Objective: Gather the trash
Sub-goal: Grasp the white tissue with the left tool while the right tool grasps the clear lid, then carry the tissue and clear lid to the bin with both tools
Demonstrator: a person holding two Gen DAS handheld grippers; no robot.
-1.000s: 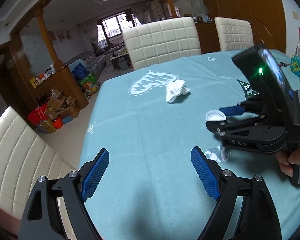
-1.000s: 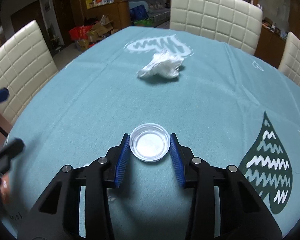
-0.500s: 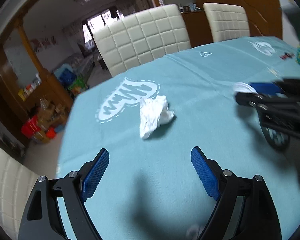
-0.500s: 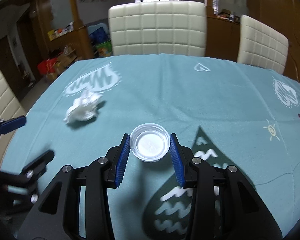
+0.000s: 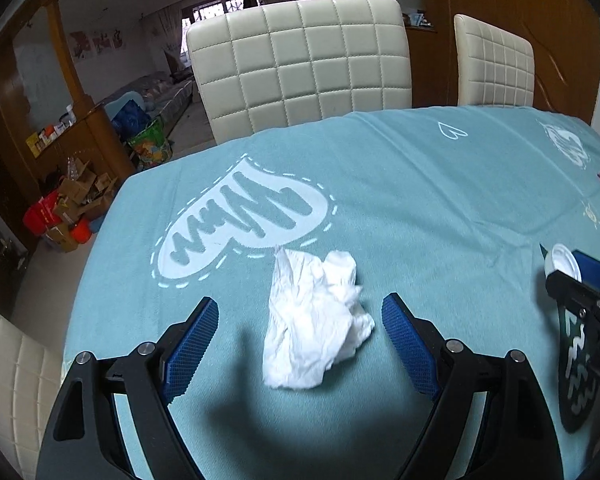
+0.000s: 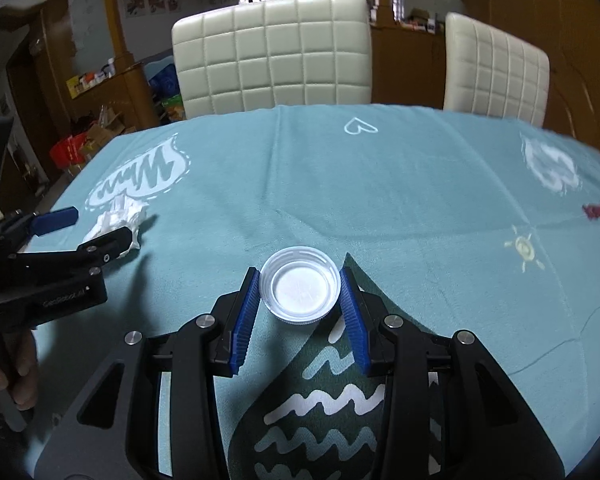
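A crumpled white tissue (image 5: 314,316) lies on the teal tablecloth (image 5: 420,200). My left gripper (image 5: 300,340) is open, its blue pads on either side of the tissue, not touching it. My right gripper (image 6: 299,312) is shut on a white plastic lid (image 6: 300,285), held above the cloth. The lid also shows at the right edge of the left wrist view (image 5: 562,262). The tissue (image 6: 118,224) and the left gripper (image 6: 80,236) show at the left in the right wrist view.
Cream quilted chairs (image 5: 300,68) stand at the table's far side, another (image 5: 16,384) at the near left. A small dark red object (image 6: 599,211) lies on the cloth at the far right. Boxes and clutter (image 5: 68,208) sit on the floor to the left.
My left gripper has moved forward to the tissue, which now lies between its open pads. My right gripper has lifted the lid and swung right with it.
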